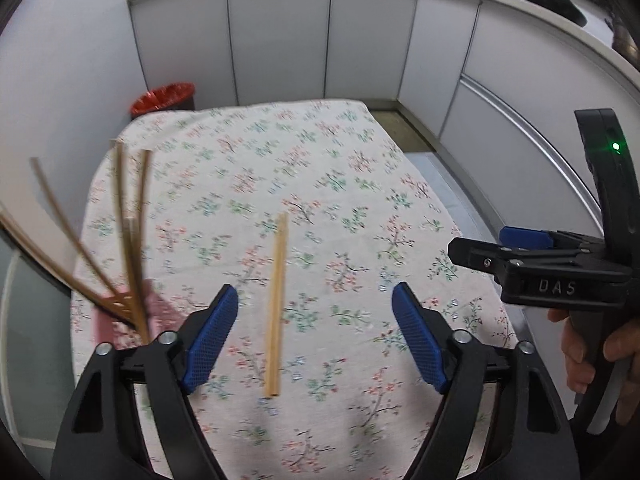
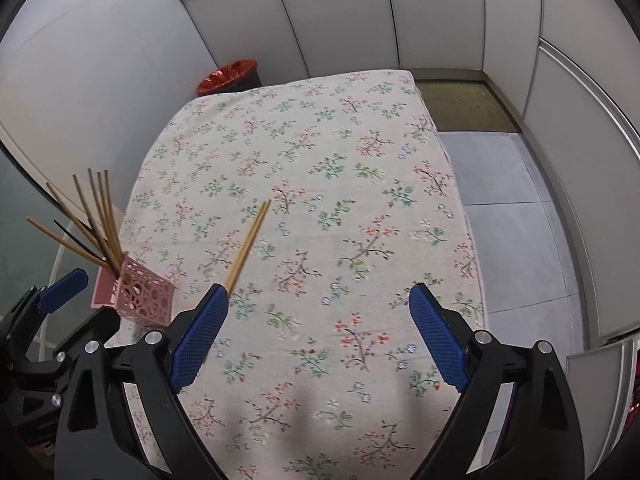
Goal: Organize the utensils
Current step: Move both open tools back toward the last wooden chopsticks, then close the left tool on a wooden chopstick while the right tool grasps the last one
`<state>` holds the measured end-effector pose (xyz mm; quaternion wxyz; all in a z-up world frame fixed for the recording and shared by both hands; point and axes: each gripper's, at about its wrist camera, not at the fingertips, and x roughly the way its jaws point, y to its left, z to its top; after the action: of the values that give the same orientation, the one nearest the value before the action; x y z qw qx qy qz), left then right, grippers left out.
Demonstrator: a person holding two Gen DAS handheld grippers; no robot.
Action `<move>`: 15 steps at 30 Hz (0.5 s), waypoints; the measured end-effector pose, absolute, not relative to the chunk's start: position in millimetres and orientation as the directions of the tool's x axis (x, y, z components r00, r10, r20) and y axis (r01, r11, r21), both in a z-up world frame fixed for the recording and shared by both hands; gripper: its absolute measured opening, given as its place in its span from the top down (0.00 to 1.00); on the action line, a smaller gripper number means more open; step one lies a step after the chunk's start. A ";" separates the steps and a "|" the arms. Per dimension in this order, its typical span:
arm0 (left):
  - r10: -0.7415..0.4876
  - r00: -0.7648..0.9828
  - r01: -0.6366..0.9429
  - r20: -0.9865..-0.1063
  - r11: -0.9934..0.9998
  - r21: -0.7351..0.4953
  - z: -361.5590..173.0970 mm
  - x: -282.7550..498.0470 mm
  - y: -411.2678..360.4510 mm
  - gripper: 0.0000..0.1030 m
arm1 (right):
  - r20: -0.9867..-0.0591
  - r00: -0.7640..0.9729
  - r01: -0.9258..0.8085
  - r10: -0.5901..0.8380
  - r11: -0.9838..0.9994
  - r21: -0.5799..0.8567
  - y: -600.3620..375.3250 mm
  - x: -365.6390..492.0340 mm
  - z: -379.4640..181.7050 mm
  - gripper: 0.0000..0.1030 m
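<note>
Floral tablecloth (image 2: 360,184), pink basket (image 2: 140,292) of chopsticks (image 2: 100,220), loose pair (image 1: 277,304), both grippers' fingers apart, empty.

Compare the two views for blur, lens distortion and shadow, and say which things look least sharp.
Left wrist view: the chopsticks in the holder are smeared by motion blur, the loose pair is soft, and the cabinets bow from the fisheye. Right wrist view: the holder and its sticks are sharper, the wall panels curve likewise, and soft grey shadows fall on the cloth near the bottom.
</note>
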<state>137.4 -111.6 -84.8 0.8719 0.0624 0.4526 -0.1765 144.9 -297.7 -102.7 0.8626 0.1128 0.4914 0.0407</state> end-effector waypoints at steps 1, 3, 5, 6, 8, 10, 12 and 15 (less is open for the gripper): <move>-0.253 0.508 0.368 -0.823 0.928 -0.058 -89.3 143.4 -117.0 0.37 | -0.845 0.504 0.045 0.181 0.971 0.234 -301.9 145.8 -105.2 0.13; -0.246 0.478 0.365 -0.843 0.929 -0.064 -98.6 156.3 -124.7 0.49 | -0.855 0.487 0.062 0.180 0.969 0.239 -309.7 147.5 -110.4 0.13; -0.229 0.450 0.346 -0.863 0.936 -0.067 -110.4 174.2 -131.1 0.63 | -0.863 0.469 0.066 0.185 0.968 0.243 -314.5 151.6 -117.5 0.13; -0.219 0.441 0.337 -0.870 0.939 -0.065 -116.3 182.2 -132.8 0.66 | -0.868 0.459 0.063 0.191 0.967 0.246 -315.6 154.6 -121.4 0.13; -0.188 0.417 0.312 -0.889 0.948 -0.055 -133.9 202.6 -136.0 0.77 | -0.875 0.441 0.062 0.200 0.966 0.251 -317.7 160.4 -127.6 0.13; -0.154 0.404 0.290 -0.901 0.956 -0.034 -150.0 220.0 -136.8 0.84 | -0.882 0.423 0.069 0.207 0.964 0.258 -318.6 167.7 -134.2 0.13; -0.125 0.402 0.260 -0.907 0.966 -0.018 -166.9 239.4 -135.0 0.88 | -0.888 0.410 0.073 0.208 0.963 0.259 -319.5 173.7 -139.5 0.13; -0.126 0.383 0.219 -0.915 0.975 -0.042 -186.8 265.4 -128.7 0.92 | -0.897 0.393 0.076 0.203 0.965 0.252 -319.2 183.8 -148.2 0.13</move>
<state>265.4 -128.7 -186.8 0.8305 0.0428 0.5456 -0.1039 183.8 -319.2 -148.2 0.8248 0.1272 0.5496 0.0385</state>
